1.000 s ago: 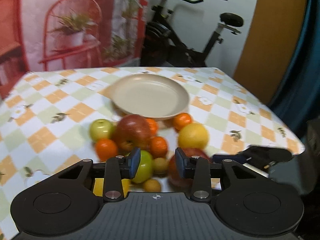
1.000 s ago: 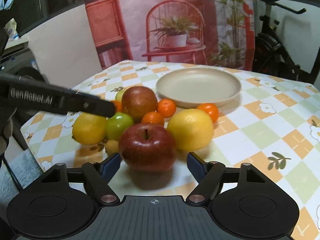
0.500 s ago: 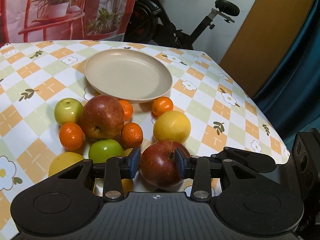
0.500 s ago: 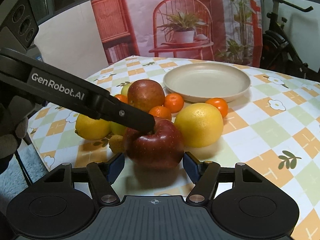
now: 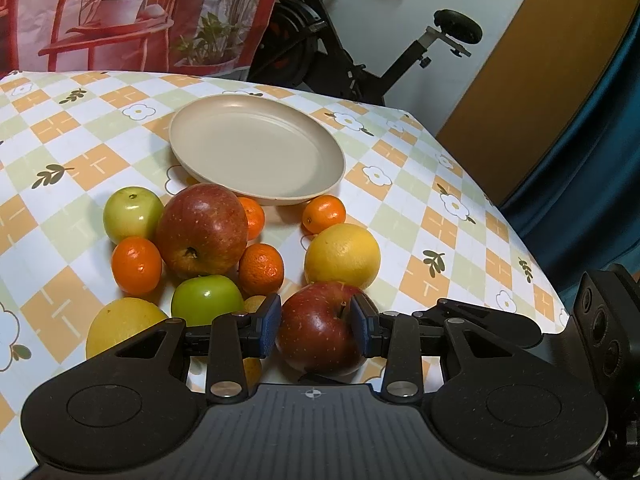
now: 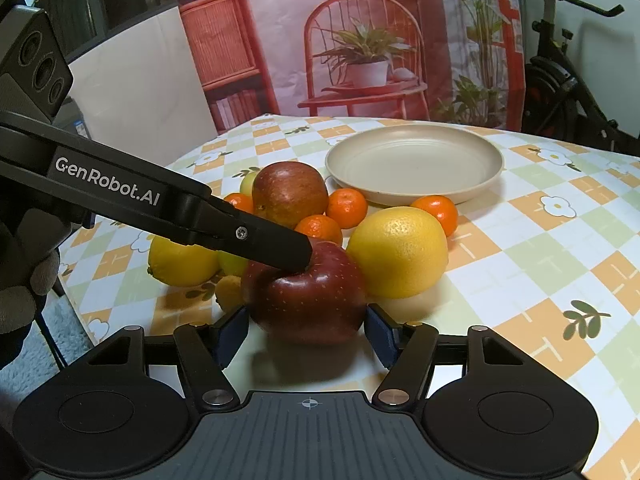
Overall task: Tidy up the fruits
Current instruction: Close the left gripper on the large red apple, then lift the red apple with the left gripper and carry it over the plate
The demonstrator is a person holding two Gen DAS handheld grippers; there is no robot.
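A dark red apple (image 5: 320, 328) sits at the near edge of a fruit pile on the checkered tablecloth. My left gripper (image 5: 316, 324) has its blue pads against both sides of it. In the right wrist view the same apple (image 6: 308, 296) lies between the pads of my right gripper (image 6: 306, 326), which stand apart from it. The left gripper's finger (image 6: 256, 240) rests on top of the apple. An empty beige plate (image 5: 256, 152) lies behind the pile; it also shows in the right wrist view (image 6: 414, 164).
The pile holds a bigger red apple (image 5: 202, 230), two green apples (image 5: 132, 214), several mandarins (image 5: 136, 266), a large yellow citrus (image 5: 342, 256) and a lemon (image 5: 120, 330). The table edge (image 5: 532, 240) runs along the right. An exercise bike (image 5: 360, 40) stands behind.
My left gripper swung right and down from the green apple onto the dark red apple and now straddles it. My right gripper moved slightly closer to the apple, still open.
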